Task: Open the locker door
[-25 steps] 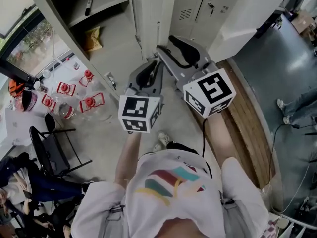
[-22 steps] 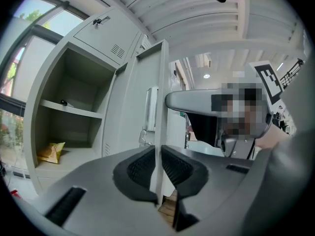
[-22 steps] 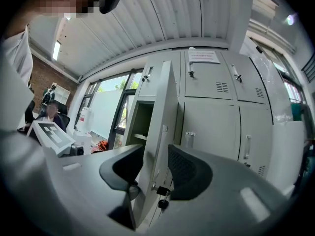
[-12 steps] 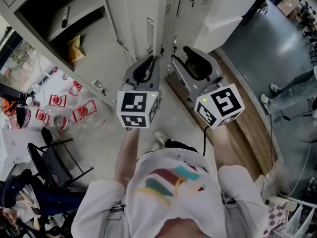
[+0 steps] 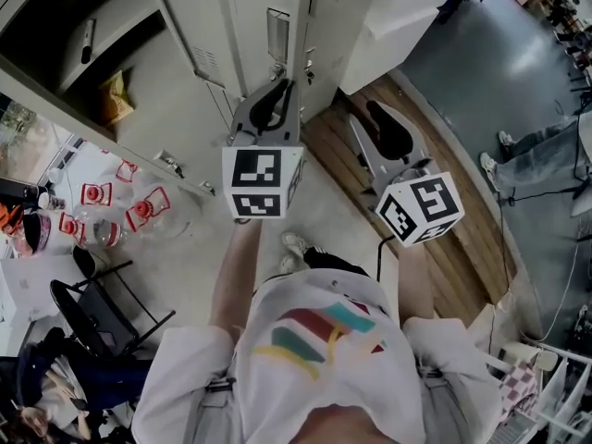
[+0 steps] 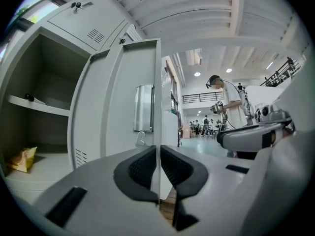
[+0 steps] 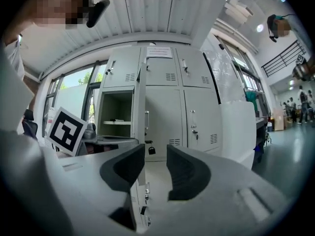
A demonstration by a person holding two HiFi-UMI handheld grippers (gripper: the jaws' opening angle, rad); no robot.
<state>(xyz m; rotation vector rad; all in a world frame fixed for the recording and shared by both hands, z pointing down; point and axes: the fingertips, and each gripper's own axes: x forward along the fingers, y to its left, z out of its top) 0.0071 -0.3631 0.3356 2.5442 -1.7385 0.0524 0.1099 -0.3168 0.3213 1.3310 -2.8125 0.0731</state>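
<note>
No legible writing anywhere; print on the paper notice [image 7: 159, 52] above the lockers [image 7: 189, 112] too small.

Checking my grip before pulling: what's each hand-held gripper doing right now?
Left hand-held gripper: clamped on the locker door edge, jaws just closing.
Right hand-held gripper: open and empty, jaws just closed a little.

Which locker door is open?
The door the left gripper has just been closing its jaws on: it sticks out edge-on; the others nearby lie flat and shut.

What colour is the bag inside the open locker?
Yellow bag; clearest in the left gripper view.
</note>
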